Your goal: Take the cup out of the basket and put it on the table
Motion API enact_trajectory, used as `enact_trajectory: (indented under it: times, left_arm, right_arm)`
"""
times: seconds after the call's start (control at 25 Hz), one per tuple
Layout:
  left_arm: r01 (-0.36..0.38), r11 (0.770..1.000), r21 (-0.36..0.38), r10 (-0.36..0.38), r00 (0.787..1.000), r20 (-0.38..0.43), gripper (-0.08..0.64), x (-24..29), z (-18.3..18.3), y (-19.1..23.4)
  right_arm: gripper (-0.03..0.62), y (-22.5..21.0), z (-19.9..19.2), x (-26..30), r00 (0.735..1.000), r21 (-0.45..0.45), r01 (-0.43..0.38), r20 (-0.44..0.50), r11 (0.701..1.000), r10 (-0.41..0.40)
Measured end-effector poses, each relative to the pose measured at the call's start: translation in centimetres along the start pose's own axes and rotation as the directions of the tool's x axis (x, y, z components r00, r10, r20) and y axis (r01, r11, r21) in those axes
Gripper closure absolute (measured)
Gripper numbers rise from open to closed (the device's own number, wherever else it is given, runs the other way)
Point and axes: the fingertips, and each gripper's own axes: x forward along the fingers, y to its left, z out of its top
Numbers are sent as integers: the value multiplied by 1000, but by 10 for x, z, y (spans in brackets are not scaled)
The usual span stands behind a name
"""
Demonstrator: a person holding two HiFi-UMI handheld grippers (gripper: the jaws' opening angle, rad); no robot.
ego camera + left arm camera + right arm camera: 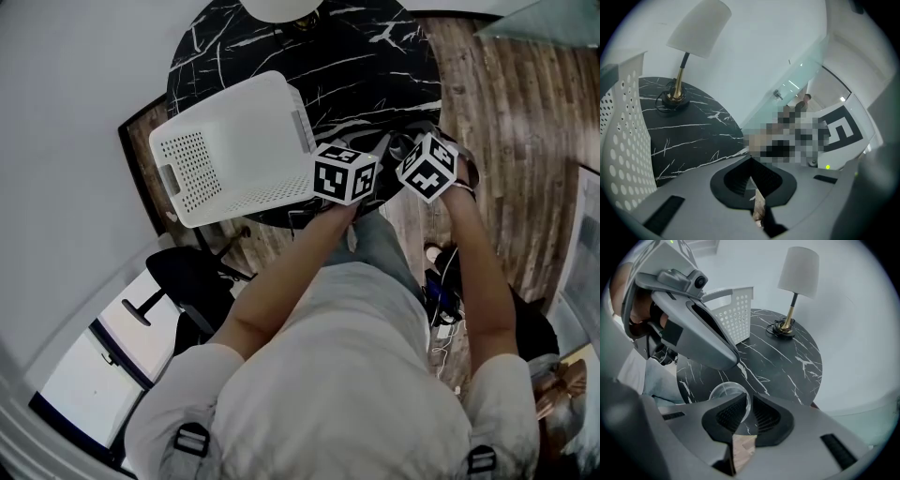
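Right gripper view: right gripper (749, 405) pinches clear round cup (723, 392) rim; left gripper (751, 180) closed, empty.

Part of cup (723, 391) behind right jaw

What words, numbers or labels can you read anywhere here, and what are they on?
None: no words or numbers are readable.
The marker cubes carry only black-and-white square patterns, not letters.
The basket, cup, lamp and table show no print.
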Motion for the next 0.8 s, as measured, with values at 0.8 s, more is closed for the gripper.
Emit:
enact_trajectory:
  times: [0.8]
  left_arm:
    - [89,991,100,-102,986,134,555,-60,42,-74]
  right_arm:
    - [564,2,33,-101,976,90,98,187,991,-113]
